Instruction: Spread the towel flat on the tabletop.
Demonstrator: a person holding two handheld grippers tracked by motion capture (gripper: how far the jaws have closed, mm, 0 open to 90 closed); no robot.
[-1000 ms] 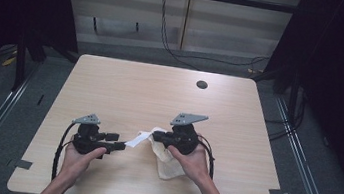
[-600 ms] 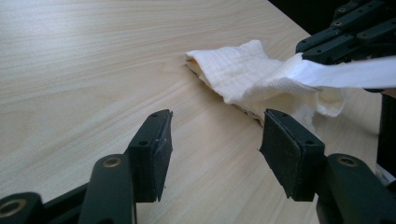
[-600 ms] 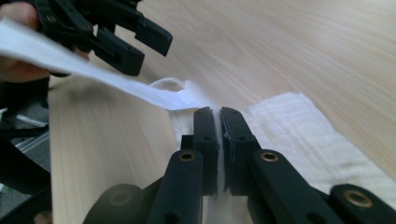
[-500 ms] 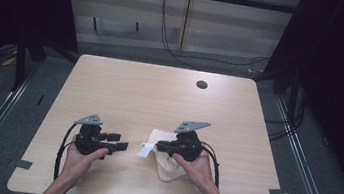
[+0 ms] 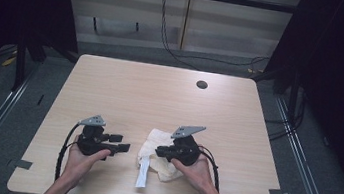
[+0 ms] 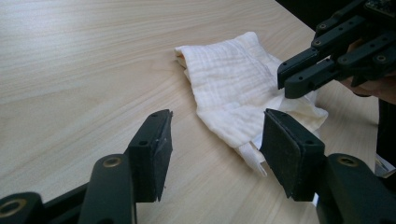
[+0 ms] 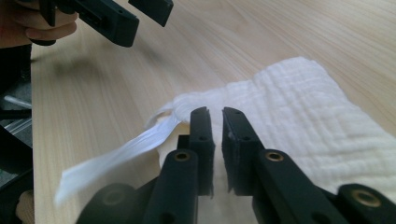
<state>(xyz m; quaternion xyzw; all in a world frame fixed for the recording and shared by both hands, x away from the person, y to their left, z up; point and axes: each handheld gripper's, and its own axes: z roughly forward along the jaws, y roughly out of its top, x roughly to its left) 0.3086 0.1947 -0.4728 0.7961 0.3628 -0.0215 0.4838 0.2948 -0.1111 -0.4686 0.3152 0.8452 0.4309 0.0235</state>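
The right claw (image 5: 160, 151) rests low over a cream cloth (image 5: 159, 148) that lies crumpled on the wooden counter (image 5: 160, 95), near the edge on the person's side. In the right gripper view its two black jaws stand close together with only a thin gap, and they have just been opening a little; nothing is between them, and the cloth lies just under and ahead of the tips. A white strip (image 5: 142, 173) runs out from the cloth, to the left side of this claw in its own view, and it lies flat on the counter toward the person. The left claw (image 5: 121, 143) is a short way beside the cloth, pointing at it. Its jaws stand wide apart and hold nothing; in the left gripper view the cloth (image 6: 238, 93) lies ahead of them, and the right claw (image 6: 292, 81) hovers over the far side of the cloth.
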